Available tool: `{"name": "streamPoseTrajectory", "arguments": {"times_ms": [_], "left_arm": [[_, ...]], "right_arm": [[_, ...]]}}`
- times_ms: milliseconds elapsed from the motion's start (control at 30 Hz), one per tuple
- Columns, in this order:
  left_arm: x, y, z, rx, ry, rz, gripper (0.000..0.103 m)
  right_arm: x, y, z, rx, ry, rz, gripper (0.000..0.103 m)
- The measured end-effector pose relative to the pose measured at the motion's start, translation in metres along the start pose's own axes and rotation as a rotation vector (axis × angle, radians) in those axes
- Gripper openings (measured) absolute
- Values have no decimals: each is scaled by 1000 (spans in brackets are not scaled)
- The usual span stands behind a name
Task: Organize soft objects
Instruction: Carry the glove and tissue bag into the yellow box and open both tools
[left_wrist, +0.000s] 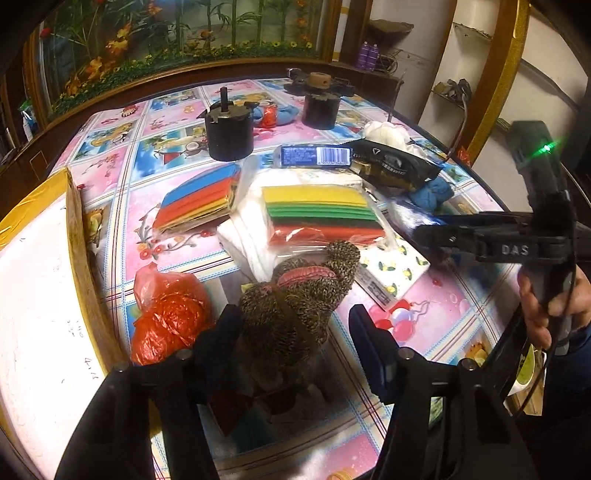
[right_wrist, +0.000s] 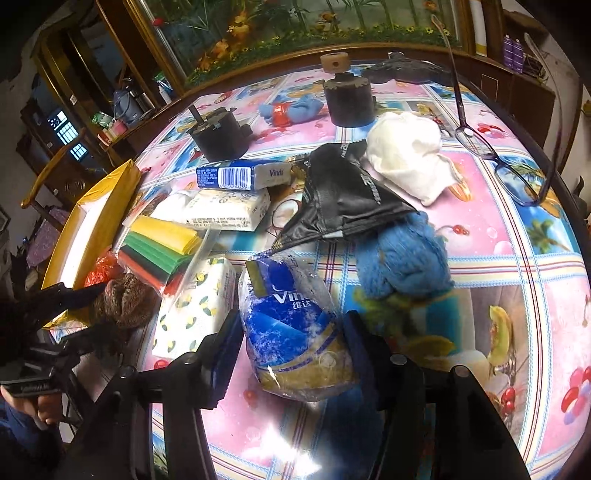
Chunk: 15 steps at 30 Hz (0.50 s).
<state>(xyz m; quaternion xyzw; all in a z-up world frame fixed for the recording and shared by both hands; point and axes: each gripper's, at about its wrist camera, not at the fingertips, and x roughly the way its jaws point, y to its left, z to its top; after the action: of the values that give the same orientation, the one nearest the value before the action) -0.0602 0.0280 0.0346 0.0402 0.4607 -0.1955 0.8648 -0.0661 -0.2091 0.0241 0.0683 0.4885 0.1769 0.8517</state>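
Tabletop is cluttered; blue tissue pack is clamped by right gripper; knitted item is flanked, ungripped, by left gripper.

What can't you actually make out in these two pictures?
- Left wrist view: the lower part of the brown knitted bundle, behind the left gripper and in shadow.
- Right wrist view: the base of the blue tissue pack, blurred by glare.
- Right wrist view: the yellow box, its inside washed out.

"Vinda" on the blue tissue pack; "DAS" on the right hand-held gripper.
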Motion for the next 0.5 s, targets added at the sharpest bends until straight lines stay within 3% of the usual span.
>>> {"name": "streamPoseTrajectory", "arguments": {"times_ms": [200,267,500], "left_arm": [[22,3,2,-27,52,10,60],[22,0,0,-28,39,34,53],[10,-5,-9,-74,0,-31,53]], "right_arm": [[-3,2,-6,-8,-15,-12,60],[-5,3,-9,-10,-21,-11,59],[-17,3,-18,1,-43,4,59]]}}
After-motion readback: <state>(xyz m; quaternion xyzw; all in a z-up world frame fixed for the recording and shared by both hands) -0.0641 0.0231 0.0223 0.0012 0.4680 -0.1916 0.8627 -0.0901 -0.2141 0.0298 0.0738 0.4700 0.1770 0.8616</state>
